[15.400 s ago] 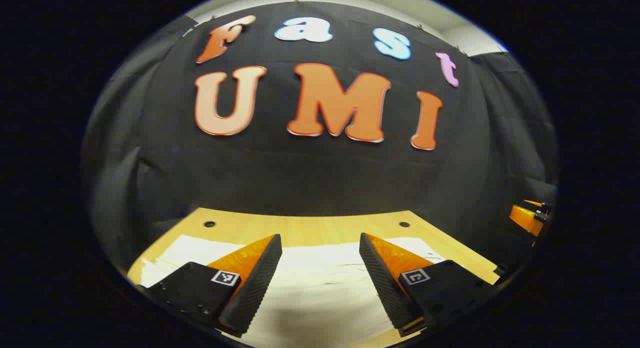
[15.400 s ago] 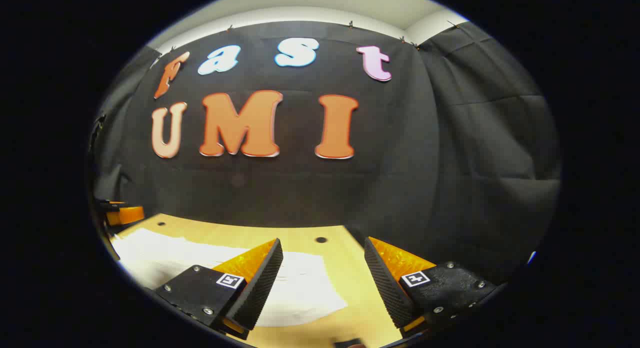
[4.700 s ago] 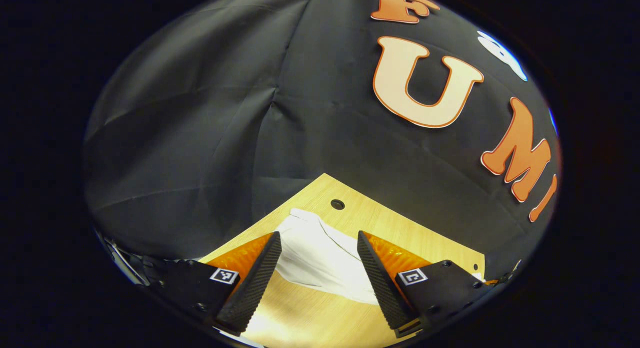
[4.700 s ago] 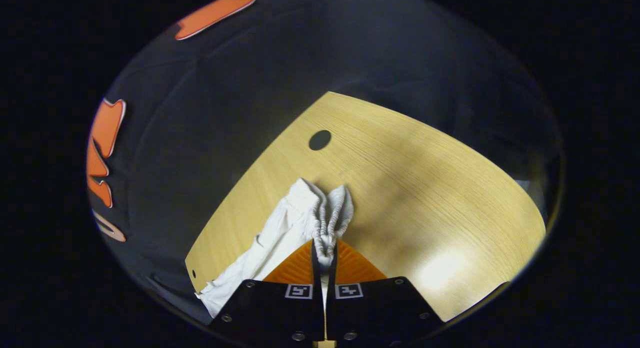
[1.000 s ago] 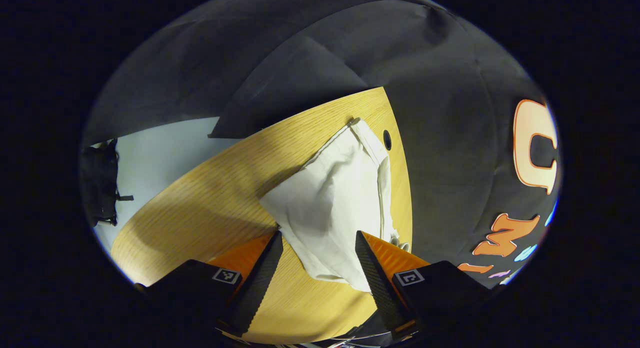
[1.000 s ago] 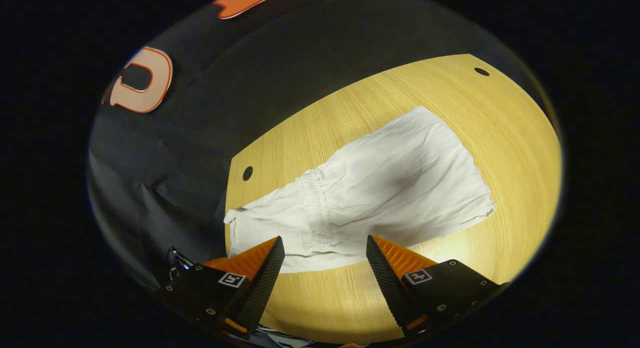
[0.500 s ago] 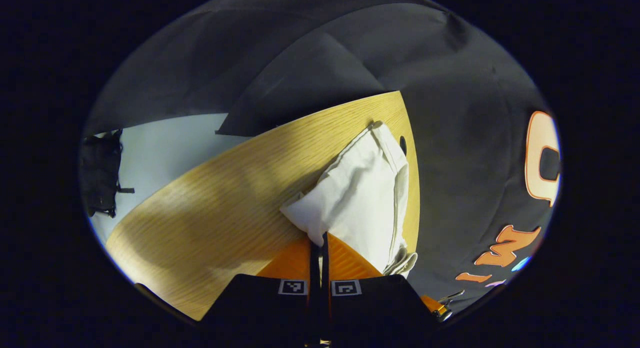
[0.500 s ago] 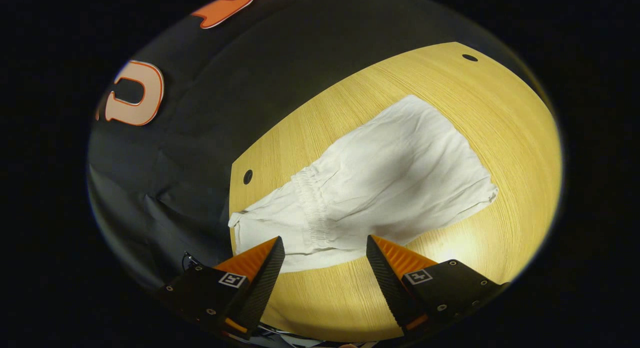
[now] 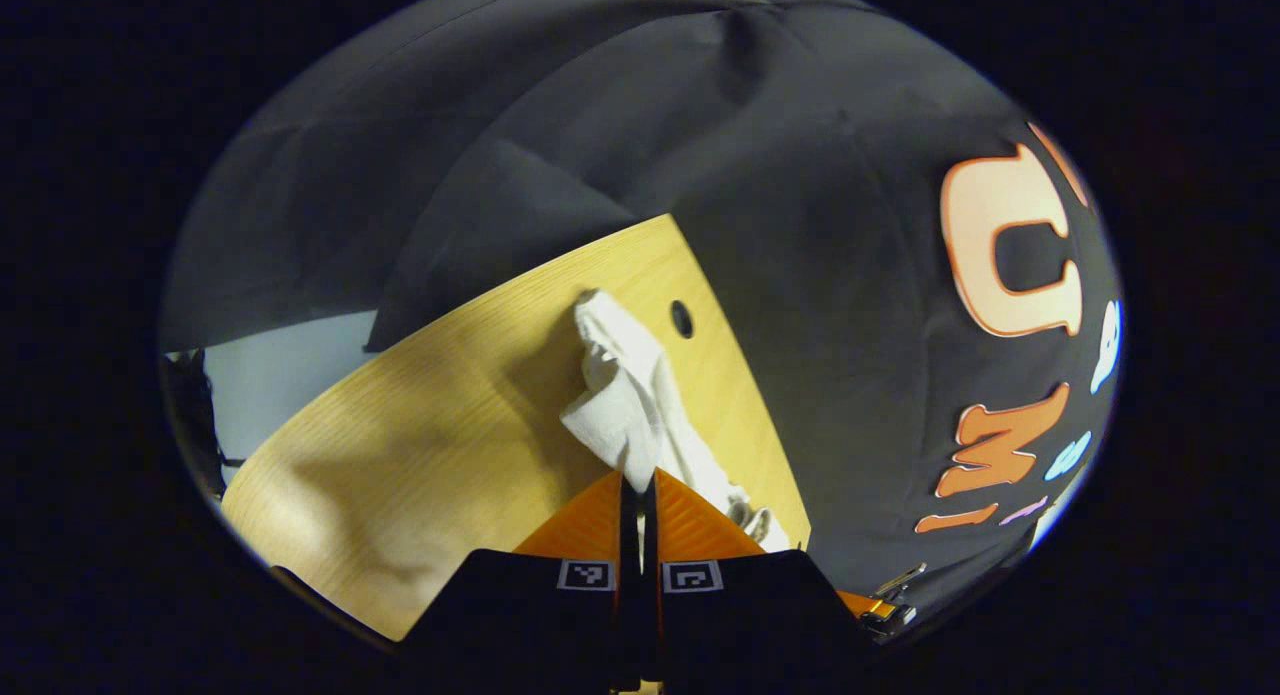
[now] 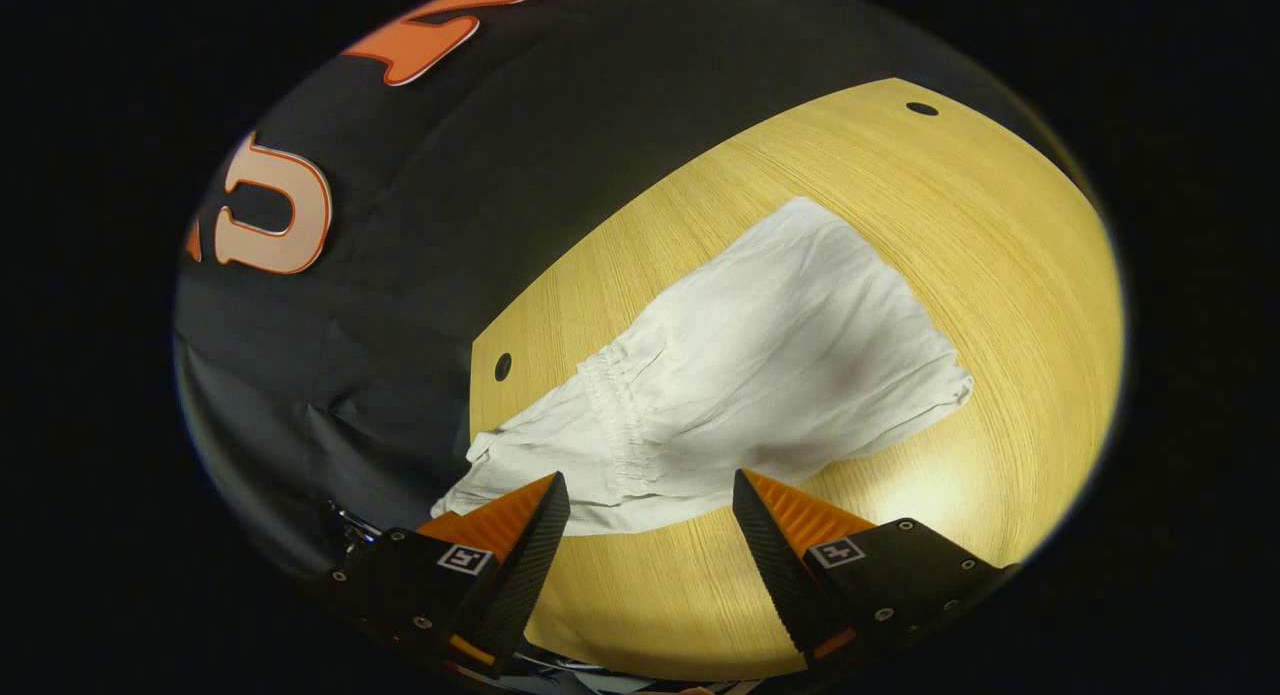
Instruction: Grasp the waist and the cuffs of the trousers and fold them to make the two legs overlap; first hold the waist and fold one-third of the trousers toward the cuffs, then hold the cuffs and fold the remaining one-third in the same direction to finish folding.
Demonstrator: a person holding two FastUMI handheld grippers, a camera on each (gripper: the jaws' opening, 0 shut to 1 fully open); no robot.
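The white trousers (image 10: 790, 355) lie folded on the wooden table (image 10: 1000, 275), with the elastic waistband (image 10: 618, 425) resting across the legs. My right gripper (image 10: 645, 520) hangs open above the table's near edge, just short of the waistband, with nothing between its fingers. My left gripper (image 9: 637, 475) is shut on the cuff end of the trousers (image 9: 625, 395). That end is raised off the table (image 9: 400, 445) and bunched into a narrow twisted strip running away from the fingers.
A round cable hole (image 9: 682, 318) sits beside the cloth near the table's far edge. Two more holes (image 10: 503, 366) (image 10: 921, 108) mark the table's back corners. The black booth wall stands close behind, and pale floor (image 9: 270, 365) lies beyond the left edge.
My left gripper shut on the cuff end and has pulled it up, so the flat cloth has gathered into a narrow bunch. The right gripper stays open, almost still.
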